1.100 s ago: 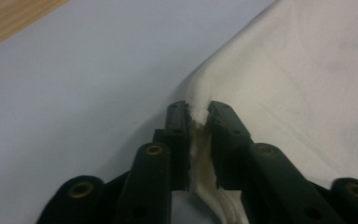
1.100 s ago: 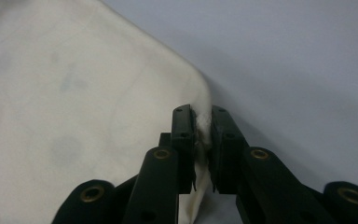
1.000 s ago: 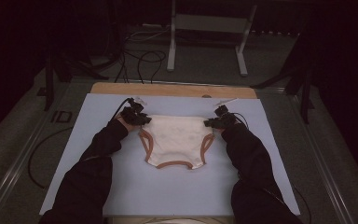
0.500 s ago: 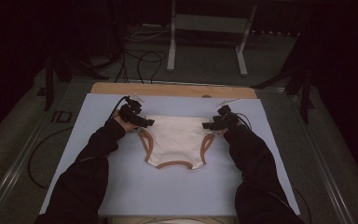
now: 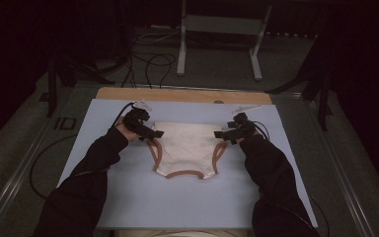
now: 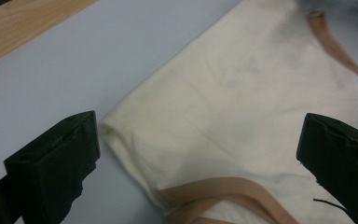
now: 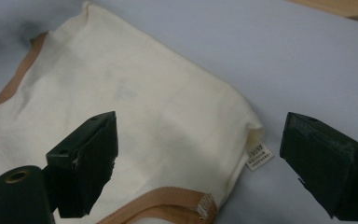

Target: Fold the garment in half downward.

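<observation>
While a cream garment (image 5: pixel 186 148) with tan trim lies flat at the middle of the pale blue worktop (image 5: pixel 128 197), the left gripper (image 5: pixel 154 133) hovers over its far left corner and the right gripper (image 5: pixel 220 134) over its far right corner, both sets of jaws just opened wide, pressing on nothing.
</observation>
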`<act>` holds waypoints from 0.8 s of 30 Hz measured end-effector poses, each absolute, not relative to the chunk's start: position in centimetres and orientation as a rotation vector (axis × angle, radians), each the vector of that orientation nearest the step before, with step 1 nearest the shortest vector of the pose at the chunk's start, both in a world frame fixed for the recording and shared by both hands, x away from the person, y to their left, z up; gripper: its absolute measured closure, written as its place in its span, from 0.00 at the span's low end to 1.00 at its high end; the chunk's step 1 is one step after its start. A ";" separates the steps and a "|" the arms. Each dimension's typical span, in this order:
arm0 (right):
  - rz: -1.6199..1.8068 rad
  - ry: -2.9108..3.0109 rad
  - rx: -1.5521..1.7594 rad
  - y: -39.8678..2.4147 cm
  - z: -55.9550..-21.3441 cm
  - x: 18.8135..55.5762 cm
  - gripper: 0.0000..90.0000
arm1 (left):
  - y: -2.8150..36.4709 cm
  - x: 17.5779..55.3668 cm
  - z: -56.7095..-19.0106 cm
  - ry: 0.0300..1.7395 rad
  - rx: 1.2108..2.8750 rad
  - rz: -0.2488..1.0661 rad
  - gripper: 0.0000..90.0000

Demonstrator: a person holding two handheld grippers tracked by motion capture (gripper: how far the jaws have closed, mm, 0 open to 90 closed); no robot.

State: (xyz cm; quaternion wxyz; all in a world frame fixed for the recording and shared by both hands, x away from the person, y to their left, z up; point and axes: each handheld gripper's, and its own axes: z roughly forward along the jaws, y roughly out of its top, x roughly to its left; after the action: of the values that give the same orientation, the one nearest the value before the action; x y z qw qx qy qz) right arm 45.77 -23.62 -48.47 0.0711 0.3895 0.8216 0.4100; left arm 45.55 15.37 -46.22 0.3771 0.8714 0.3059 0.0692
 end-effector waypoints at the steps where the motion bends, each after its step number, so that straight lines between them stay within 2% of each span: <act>1: 1.237 2.469 1.160 -23.6 -48.3 45.7 0.13 | 15.3 45.3 -46.1 0.772 2.232 0.183 0.00; 24: 1.291 2.460 0.986 -20.3 -45.7 44.8 0.11 | 15.0 40.5 -43.6 0.603 2.181 0.169 0.00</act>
State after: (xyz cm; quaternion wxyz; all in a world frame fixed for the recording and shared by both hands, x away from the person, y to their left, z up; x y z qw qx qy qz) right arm 44.81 -20.30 -45.68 0.0965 0.3329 0.8306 0.4358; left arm 40.46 14.97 -43.64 0.4223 0.8712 0.2409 0.0676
